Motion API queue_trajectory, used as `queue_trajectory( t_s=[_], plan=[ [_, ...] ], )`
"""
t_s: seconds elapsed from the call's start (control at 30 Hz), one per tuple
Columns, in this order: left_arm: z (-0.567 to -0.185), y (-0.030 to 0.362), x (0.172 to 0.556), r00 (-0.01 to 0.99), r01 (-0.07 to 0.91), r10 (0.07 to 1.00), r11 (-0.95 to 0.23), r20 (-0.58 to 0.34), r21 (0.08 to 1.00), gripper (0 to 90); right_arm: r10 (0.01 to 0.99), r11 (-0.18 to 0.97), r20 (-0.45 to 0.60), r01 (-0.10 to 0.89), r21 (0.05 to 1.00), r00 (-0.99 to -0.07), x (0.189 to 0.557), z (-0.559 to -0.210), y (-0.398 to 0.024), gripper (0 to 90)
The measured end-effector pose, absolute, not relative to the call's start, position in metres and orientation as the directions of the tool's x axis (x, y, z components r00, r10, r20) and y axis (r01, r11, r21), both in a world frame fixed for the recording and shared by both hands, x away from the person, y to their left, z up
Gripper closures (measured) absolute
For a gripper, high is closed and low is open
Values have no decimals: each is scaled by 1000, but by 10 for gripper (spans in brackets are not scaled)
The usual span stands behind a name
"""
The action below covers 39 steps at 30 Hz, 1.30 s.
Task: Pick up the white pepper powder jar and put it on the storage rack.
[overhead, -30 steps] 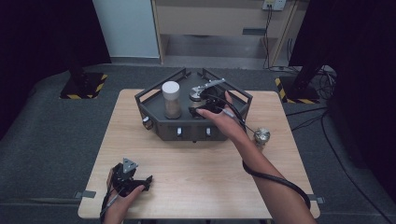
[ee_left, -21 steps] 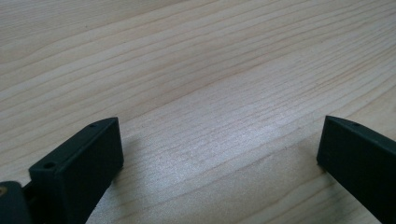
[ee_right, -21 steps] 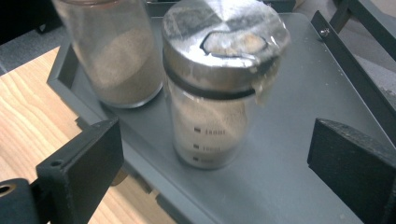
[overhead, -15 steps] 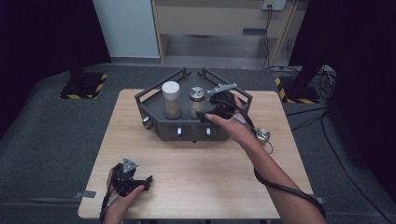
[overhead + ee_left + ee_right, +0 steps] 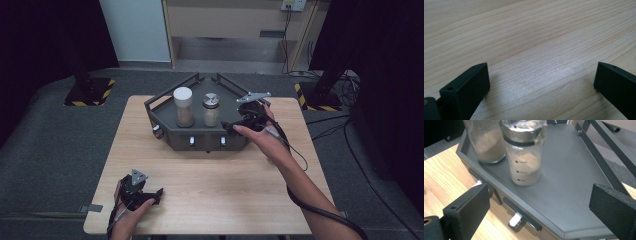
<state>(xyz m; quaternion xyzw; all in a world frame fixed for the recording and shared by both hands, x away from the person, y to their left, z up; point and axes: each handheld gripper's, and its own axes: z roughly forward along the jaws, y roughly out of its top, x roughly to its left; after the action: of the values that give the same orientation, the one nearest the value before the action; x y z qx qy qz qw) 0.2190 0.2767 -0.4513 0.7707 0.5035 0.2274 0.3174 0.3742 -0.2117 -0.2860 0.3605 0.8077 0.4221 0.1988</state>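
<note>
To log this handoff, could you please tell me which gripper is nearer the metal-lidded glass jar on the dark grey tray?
The right. The right gripper hovers open just beside the metal-lidded glass jar at the dark grey tray; the left gripper rests open at the wooden table's near edge.

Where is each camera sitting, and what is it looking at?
High view: sits above the person's side, looks forward and down on the table; both forearms, left gripper and right gripper show.
Left gripper view: rides the left gripper, looks at bare wood between its open jaws.
Right gripper view: rides the right gripper, looks at the steel-lidded jar on the grey tray.
Shared: high and right gripper views both show the jar, the white-lidded jar and the tray.
</note>
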Motion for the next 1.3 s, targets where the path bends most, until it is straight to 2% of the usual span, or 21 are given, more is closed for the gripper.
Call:
queue_trajectory(
  t_s=[0.7,1.3],
  plan=[
    [-451,277,219,390,632,920,-291,31,718,0,743,406,-35,408,818,-669,359,-291,-244,40],
    [-451,276,219,389,631,921,-291,31,719,0,765,371,-7,431,823,-644,341,-299,-280,39]
  ],
)
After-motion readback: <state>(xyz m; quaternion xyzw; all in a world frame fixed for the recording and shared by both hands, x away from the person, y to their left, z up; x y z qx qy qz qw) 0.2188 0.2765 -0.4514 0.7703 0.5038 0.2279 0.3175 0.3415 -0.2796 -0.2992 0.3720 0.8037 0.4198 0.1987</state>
